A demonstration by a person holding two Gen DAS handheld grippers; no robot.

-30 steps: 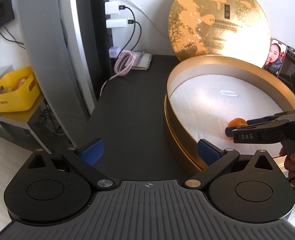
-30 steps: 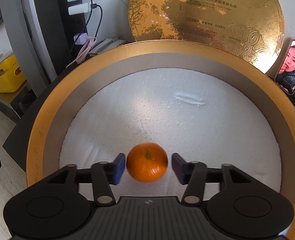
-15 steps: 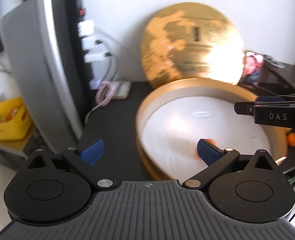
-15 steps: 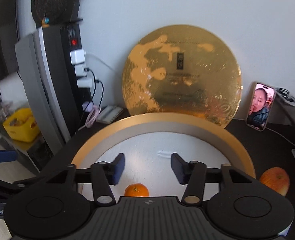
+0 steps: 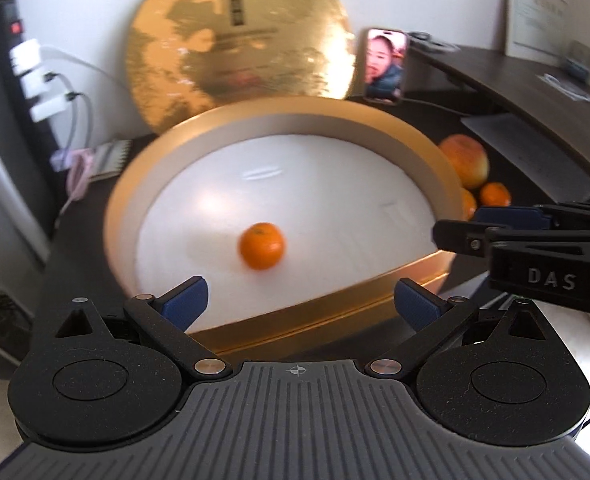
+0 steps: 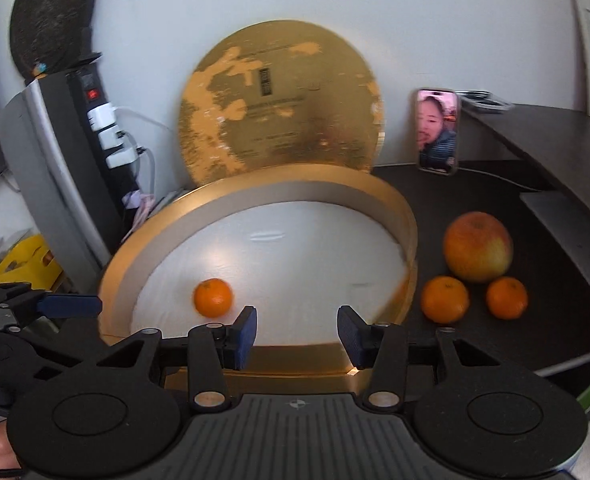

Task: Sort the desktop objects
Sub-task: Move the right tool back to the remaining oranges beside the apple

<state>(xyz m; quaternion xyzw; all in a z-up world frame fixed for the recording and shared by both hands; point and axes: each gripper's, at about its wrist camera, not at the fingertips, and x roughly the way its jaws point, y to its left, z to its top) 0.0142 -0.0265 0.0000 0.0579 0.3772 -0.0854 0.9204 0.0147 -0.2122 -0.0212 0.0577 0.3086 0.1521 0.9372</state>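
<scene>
From the left wrist cam, the left gripper (image 5: 301,304) is spread wide and empty with one mandarin (image 5: 261,245) sitting in the gold box (image 5: 435,168) just past it, and from the right wrist cam the right gripper (image 6: 297,332), also released, has two small oranges (image 6: 445,299) plus one big fruit (image 6: 478,252) waiting off to its right on the desk (image 6: 495,188), nearer this hand.

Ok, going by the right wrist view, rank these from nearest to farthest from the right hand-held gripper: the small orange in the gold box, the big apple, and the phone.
From the right hand-held gripper:
1. Small orange, inside the gold box, just ahead and left of the fingers.
2. Big apple, on the dark desk to the right, outside the box.
3. Phone, propped upright at the back by the wall.
</scene>
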